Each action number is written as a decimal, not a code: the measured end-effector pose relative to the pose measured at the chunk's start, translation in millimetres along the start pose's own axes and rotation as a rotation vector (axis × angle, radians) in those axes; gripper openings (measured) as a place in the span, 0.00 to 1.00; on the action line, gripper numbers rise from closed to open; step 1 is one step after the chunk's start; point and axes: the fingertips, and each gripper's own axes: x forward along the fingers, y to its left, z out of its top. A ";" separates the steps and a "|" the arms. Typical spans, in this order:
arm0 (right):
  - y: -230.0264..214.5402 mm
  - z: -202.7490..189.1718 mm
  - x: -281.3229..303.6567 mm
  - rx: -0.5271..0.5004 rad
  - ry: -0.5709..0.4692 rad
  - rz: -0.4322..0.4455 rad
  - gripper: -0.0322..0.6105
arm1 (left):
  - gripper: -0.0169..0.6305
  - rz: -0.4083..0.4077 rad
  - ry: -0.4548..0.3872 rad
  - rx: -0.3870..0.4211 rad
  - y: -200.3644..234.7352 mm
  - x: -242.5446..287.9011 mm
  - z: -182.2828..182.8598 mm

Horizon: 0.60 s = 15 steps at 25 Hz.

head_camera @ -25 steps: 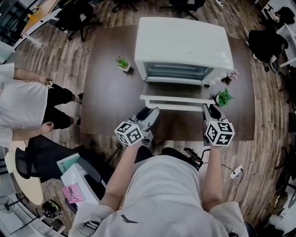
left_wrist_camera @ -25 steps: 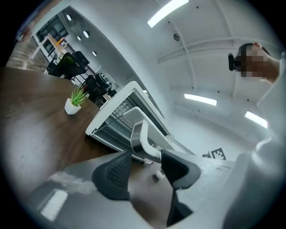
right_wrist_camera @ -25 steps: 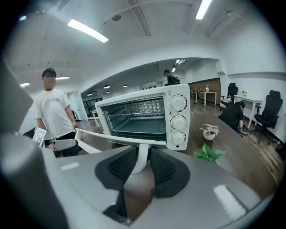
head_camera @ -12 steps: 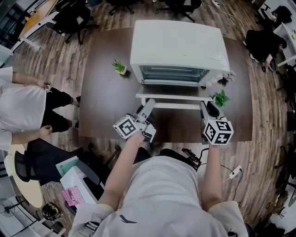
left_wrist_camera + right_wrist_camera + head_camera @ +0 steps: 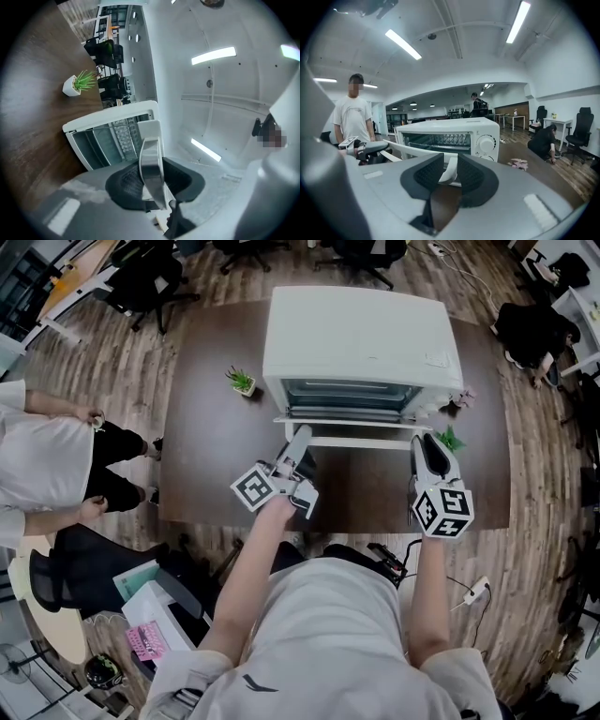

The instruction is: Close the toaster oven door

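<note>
Left claw (image 5: pixel 299 437) and right claw (image 5: pixel 428 442), just closing, clamp the white bar handle (image 5: pixel 151 154) of the half-raised white toaster oven door (image 5: pixel 356 430), mid-worktop (image 5: pixel 216 456); an uneven lift could slip it free.

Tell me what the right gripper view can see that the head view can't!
Only the right gripper view: the round white knob on the front of the white boxy toaster oven, the long ceiling lights, and a close look at the right claw, which has just been closing, pinching the white door handle.
Only the head view: the small green plant in a white pot and the light shirt of the person doing the job.
Both: that oven, its partly open glass door, and the dark brown wooden table.
</note>
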 end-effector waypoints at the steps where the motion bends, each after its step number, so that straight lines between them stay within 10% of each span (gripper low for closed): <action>1: -1.1 4.8 -1.8 0.008 -0.023 -0.003 0.20 | 0.19 -0.006 -0.007 -0.012 -0.7 4.4 3.1; 15: -1.4 -10.9 -11.5 0.066 -0.014 -0.017 0.16 | 0.21 -0.022 -0.059 -0.131 2.0 71.7 49.5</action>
